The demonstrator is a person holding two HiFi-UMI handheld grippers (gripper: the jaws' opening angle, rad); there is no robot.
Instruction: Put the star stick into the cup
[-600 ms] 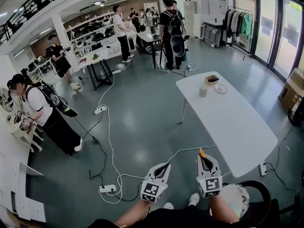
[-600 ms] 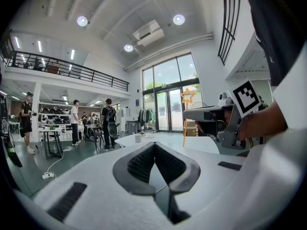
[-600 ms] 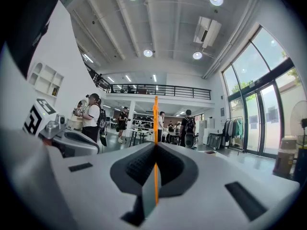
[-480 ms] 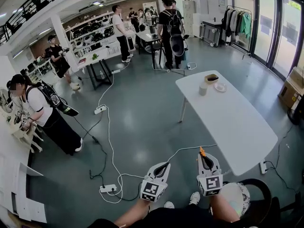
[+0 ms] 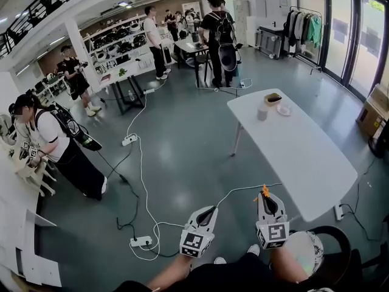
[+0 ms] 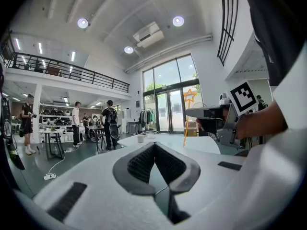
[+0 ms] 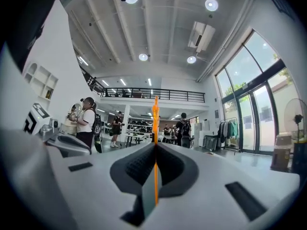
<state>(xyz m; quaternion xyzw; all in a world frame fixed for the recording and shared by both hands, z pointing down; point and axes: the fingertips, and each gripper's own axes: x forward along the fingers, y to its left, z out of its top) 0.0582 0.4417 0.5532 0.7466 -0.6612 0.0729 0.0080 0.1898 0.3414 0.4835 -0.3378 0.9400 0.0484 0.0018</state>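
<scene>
An orange star stick [image 5: 264, 193] stands upright, with my right gripper [image 5: 265, 199] shut on it, close to the near end of the white table [image 5: 304, 163]. In the right gripper view the stick [image 7: 156, 123] runs up between the closed pads. The small cup [image 5: 262, 114] stands at the table's far end, well away from both grippers. My left gripper [image 5: 207, 214] hovers over the floor to the left, jaws together with nothing between them. The left gripper view shows the star [image 6: 190, 96], the right gripper [image 6: 207, 112] and the distant cup [image 6: 140, 138].
A bowl [image 5: 273, 99] and a small plate [image 5: 283, 110] sit beside the cup. White cables and power strips [image 5: 141, 241] lie on the floor. People stand at the left [image 5: 61, 142] and by the far tables [image 5: 217, 35]. A black chair [image 5: 331, 254] is at bottom right.
Both grippers sit slightly lower and further right in the head view, and the table has shifted a little. The right gripper's hold on the stick is unchanged.
</scene>
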